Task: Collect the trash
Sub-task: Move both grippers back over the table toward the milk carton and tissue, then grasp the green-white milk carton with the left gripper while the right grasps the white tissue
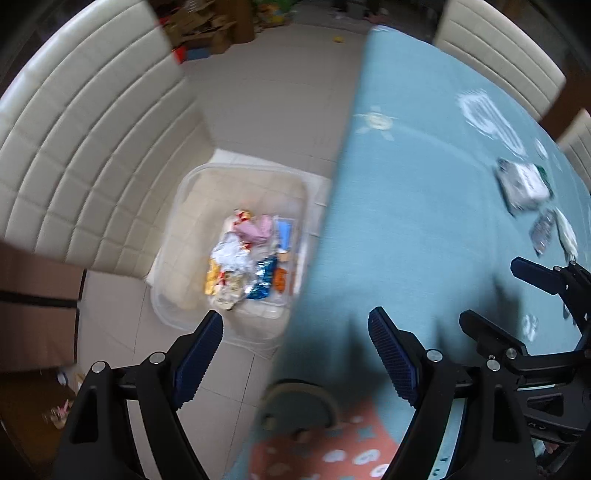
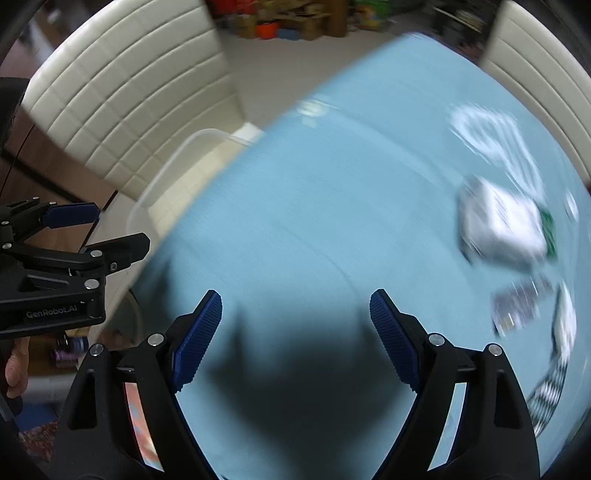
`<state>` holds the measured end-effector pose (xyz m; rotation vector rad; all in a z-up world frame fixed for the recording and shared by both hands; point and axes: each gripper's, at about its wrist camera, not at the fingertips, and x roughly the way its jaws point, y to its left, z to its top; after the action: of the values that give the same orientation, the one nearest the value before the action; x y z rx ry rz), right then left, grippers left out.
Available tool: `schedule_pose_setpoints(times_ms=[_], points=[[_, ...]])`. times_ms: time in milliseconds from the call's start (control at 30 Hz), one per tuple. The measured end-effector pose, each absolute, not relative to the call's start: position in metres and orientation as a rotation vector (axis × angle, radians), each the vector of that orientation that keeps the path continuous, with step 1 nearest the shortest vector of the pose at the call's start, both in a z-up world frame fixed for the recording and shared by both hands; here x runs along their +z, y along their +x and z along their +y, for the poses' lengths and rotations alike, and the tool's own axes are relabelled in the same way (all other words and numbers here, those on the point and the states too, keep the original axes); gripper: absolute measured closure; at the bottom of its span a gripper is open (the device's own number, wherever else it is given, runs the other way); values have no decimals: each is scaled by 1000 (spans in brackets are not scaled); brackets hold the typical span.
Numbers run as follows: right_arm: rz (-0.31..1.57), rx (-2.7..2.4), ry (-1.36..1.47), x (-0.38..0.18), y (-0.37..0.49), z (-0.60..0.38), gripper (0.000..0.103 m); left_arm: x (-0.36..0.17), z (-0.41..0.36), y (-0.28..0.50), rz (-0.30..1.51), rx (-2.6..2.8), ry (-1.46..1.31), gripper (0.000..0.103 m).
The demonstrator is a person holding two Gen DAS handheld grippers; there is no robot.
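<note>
A clear plastic bin (image 1: 184, 192) stands on the floor beside the table and holds several crumpled wrappers (image 1: 243, 258). My left gripper (image 1: 295, 325) is open and empty, over the table's left edge above the bin's near side. My right gripper (image 2: 295, 306) is open and empty above the light blue tablecloth (image 2: 314, 203); it also shows in the left wrist view (image 1: 487, 291). A white packet (image 2: 502, 225), a dark wrapper (image 2: 517, 310) and a white wrapper (image 2: 565, 325) lie on the cloth to the right, blurred. The packet also shows in the left wrist view (image 1: 524, 184).
Cream padded chairs stand left of the bin (image 1: 85, 155) and behind the table (image 1: 498, 48). A wooden cabinet (image 1: 33, 306) is at far left. Clutter and boxes (image 1: 207, 26) lie on the tiled floor far back. A patterned pink mat (image 1: 332, 454) lies near the table's foot.
</note>
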<state>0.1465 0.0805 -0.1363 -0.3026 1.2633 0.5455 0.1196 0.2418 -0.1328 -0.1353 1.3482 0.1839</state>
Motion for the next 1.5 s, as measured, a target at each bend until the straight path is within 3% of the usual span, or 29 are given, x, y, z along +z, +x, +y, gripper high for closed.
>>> schedule_pose_setpoints(times_ms=[600, 1067, 1167, 1267, 1333, 1500], points=[[1240, 139, -130, -130, 178, -159, 20, -139, 37, 201, 1337, -153, 132, 24], [1269, 132, -110, -156, 268, -175, 22, -154, 7, 293, 1359, -211, 231, 24], [1268, 142, -103, -161, 274, -171, 33, -162, 7, 300, 1377, -232, 226, 24], [1245, 165, -122, -157, 274, -164, 60, -166, 5, 305, 1368, -214, 218, 30], [1240, 169, -148, -156, 271, -159, 70, -164, 4, 303, 1361, -222, 226, 38], [1253, 207, -150, -150, 258, -150, 75, -159, 7, 284, 1387, -231, 206, 43]])
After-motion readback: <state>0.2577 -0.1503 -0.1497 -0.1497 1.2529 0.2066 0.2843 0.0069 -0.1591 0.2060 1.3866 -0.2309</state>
